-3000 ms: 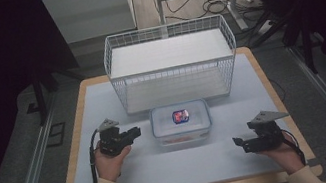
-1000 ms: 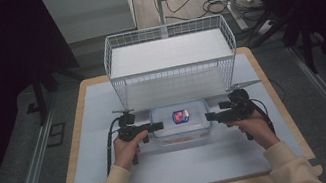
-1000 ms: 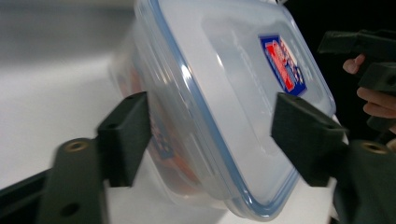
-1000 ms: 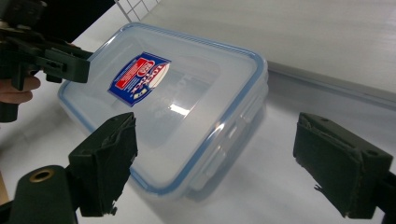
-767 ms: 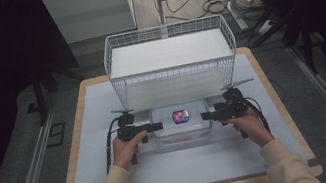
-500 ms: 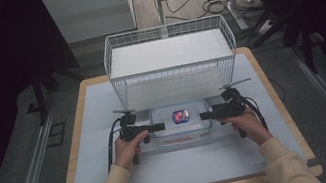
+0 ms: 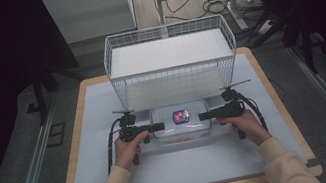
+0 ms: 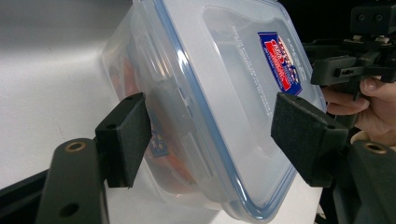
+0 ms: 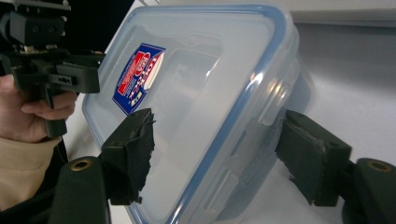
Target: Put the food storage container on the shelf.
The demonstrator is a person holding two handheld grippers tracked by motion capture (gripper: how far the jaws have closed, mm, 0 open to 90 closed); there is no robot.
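A clear plastic container (image 7: pixel 179 125) with a blue-rimmed lid and a red and blue label lies flat on the white mat, just in front of the basket. My left gripper (image 7: pixel 158 127) comes in level at its left end. In the left gripper view (image 8: pixel 212 116) one pad sits on the end clip and the other on the lid (image 8: pixel 224 84). My right gripper (image 7: pixel 203 116) holds the right end the same way, and its jaws have just been closing over that end (image 9: pixel 219 128). Orange and red contents show through the container's wall (image 8: pixel 163 154).
A white wire basket (image 7: pixel 173 77) with a white floor stands right behind the container. The white mat (image 7: pixel 116 181) covers a wooden table with open room at the front and both sides. Cables lie on the floor beyond the table.
Three seconds ago both grippers were off toward the near corners. They have come in to the container's two ends. The right one sank slightly and moved inward last.
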